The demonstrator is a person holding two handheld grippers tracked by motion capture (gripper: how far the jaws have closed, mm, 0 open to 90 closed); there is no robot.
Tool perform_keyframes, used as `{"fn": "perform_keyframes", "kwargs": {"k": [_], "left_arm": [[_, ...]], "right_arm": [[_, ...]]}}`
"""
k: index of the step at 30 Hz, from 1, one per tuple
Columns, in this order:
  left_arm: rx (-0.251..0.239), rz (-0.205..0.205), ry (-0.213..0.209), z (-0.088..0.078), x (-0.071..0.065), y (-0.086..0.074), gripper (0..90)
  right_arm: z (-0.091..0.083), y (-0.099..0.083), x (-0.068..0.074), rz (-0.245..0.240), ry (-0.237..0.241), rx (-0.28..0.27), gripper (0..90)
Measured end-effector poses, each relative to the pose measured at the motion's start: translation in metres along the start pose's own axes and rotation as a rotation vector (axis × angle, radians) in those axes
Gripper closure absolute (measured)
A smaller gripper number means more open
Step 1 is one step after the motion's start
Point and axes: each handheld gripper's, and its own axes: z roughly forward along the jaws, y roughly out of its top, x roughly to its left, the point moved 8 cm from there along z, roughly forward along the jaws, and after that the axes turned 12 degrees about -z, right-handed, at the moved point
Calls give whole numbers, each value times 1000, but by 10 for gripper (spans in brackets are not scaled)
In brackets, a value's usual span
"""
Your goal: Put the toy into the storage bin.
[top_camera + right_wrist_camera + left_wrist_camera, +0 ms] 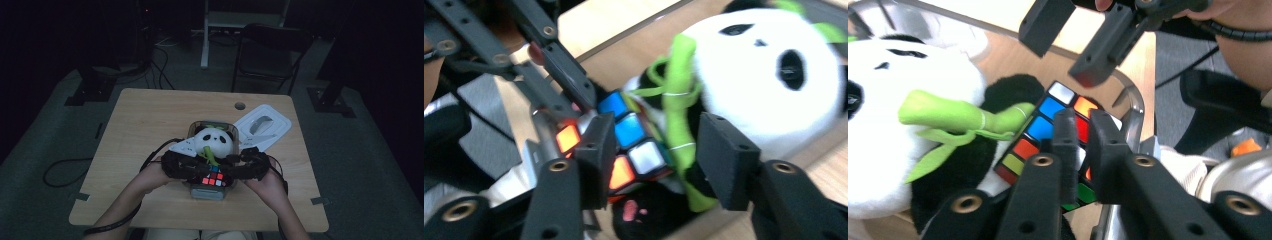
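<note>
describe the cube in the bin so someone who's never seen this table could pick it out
Start at the wooden table and find the clear bin at its near-middle, between the two hands. A white plush panda takes up the bin's far end; the puzzle cube lies at the near end, against the panda's black body. It is the one hard, square thing there, its face gridded in red, blue, orange and white tiles.

The room is dim, with a grey carpeted floor (45, 145) under a light wooden desk (145, 120). Behind it stands a black folding chair (270, 50), beside a white stand (220, 25). Black cables (160, 70) trail across the floor.
</note>
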Motion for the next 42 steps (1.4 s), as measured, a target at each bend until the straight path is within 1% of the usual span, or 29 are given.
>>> {"fn": "perform_keyframes", "kwargs": {"k": [2,4,6,7,9,10,11,12,14,15,16,17,19,20,21,22,24,25,26,29,31,32,34,35,36,38,39,40,42], "left_arm": [[-14,-12,-4,-3,2,0,765],[-14,-13,1,-5,4,-1,692],[-28,-23,-7,-8,5,-2,648],[-33,-30,0,-9,7,-2,598],[-45,-38,9,-13,10,-2,570],[-48,-47,13,-14,13,-3,516],[-48,-50,20,-15,14,-3,475],[-53,-56,31,-17,17,-4,450],[-62,-60,41,-19,21,-5,398],[-66,-72,47,-20,23,-6,379],[-68,-75,52,-21,24,-6,346],[-65,-80,61,-22,26,-8,262],[-63,-80,75,-23,29,-10,190],[-62,-79,79,-23,30,-11,182],[-56,-81,87,-24,31,-13,122],[-51,-77,97,-25,33,-15,97],[-59,-85,102,-27,35,-17,96],[-58,-92,104,-27,36,-18,70],[-61,-96,110,-29,37,-19,4],[-77,-103,127,-34,42,-22,5],[-96,-113,140,-36,46,-24,5],[-96,-113,140,-36,46,-24,5],[-100,-116,162,-38,52,-28,6],[-107,-126,168,-39,56,-33,6],[-107,-129,180,-40,59,-36,6],[-111,-135,177,-40,62,-39,6],[-111,-135,177,-40,62,-39,6],[-106,-139,200,-40,65,-43,6],[-109,-140,211,-40,68,-45,6]], "right_arm": [[-4,-1,-6,32,-19,-14,419],[-8,-3,-13,29,-74,-23,407],[-12,-5,-19,45,-100,-30,320],[-14,-7,-22,57,-109,-27,321],[-16,-10,-28,64,-131,-39,291],[-18,-11,-31,74,-134,-46,275],[-19,-13,-34,90,-130,-47,229],[-20,-14,-37,100,-138,-50,221],[-22,-18,-42,98,-176,-50,203],[-22,-20,-44,102,-181,-51,186],[-23,-22,-46,108,-195,-54,141],[-23,-24,-49,120,-216,-53,121],[-24,-27,-53,130,-239,-49,119],[-24,-28,-56,142,-249,-56,119],[-24,-29,-57,144,-256,-57,119],[-25,-31,-59,145,-274,-52,119],[-25,-33,-62,159,-285,-54,120],[-25,-33,-63,162,-281,-59,120],[-26,-34,-65,163,-289,-60,120],[-26,-36,-68,171,-298,-67,136],[-25,-40,-73,168,-329,-57,132],[-25,-40,-73,168,-329,-57,132],[-24,-44,-77,183,-342,-54,131],[-23,-48,-81,202,-351,-51,130],[-23,-50,-82,208,-345,-49,130],[-22,-53,-85,213,-361,-44,131],[-21,-54,-86,218,-355,-42,130],[-21,-55,-87,221,-354,-43,130],[-20,-59,-91,225,-380,-34,130]]}}
